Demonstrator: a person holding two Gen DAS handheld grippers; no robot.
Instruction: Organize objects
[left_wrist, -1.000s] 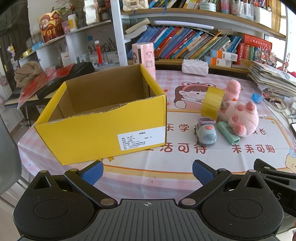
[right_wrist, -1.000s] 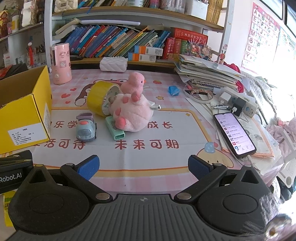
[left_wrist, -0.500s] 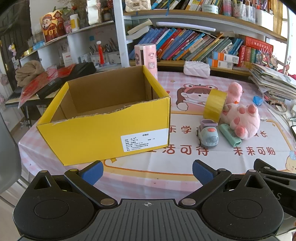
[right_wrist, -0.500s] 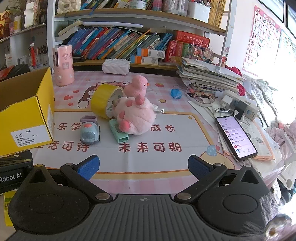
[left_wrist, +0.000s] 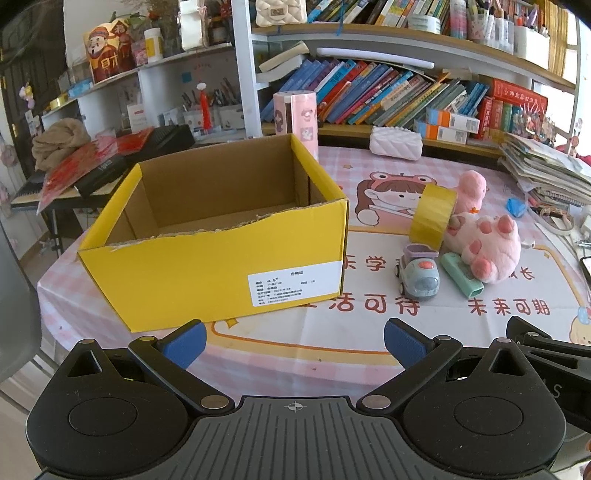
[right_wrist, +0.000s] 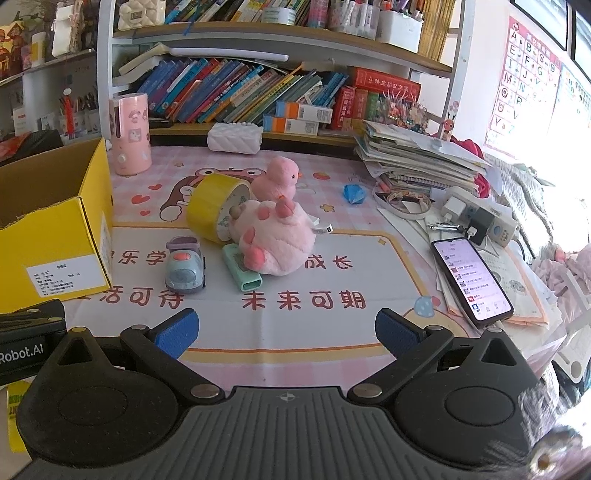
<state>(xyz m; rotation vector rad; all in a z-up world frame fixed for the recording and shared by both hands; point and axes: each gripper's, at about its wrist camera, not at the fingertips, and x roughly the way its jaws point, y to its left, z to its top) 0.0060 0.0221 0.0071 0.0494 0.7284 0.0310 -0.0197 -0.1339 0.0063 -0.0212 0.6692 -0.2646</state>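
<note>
While both of my grippers are hanging just above the near edge of the table (right_wrist: 288, 343), nothing's in either one. My left gripper (left_wrist: 293, 343) has its blue pads spread wide with only tablecloth between them, and my right gripper (right_wrist: 286, 330) is just as wide apart and holding nothing.

From the left wrist view, the yellow cardboard box (left_wrist: 221, 266) sits right in front of me, open at the top with a ragged torn front rim and a white label on its front face. I can't see anything inside it from here.

To the right of the box is the little pile of stuff: a toy car (right_wrist: 184, 271) nearest the box, then a mint green case (right_wrist: 242, 273) lying flat with one end tucked under the pink plush (right_wrist: 277, 243). A yellow tape roll (right_wrist: 212, 206) stands on its edge, leaning against the plush, and a pink plush duck (right_wrist: 277, 181) sits just behind them.

Further right, a phone (right_wrist: 471, 282) lies screen up and lit on some papers, well apart from the pile.
</note>
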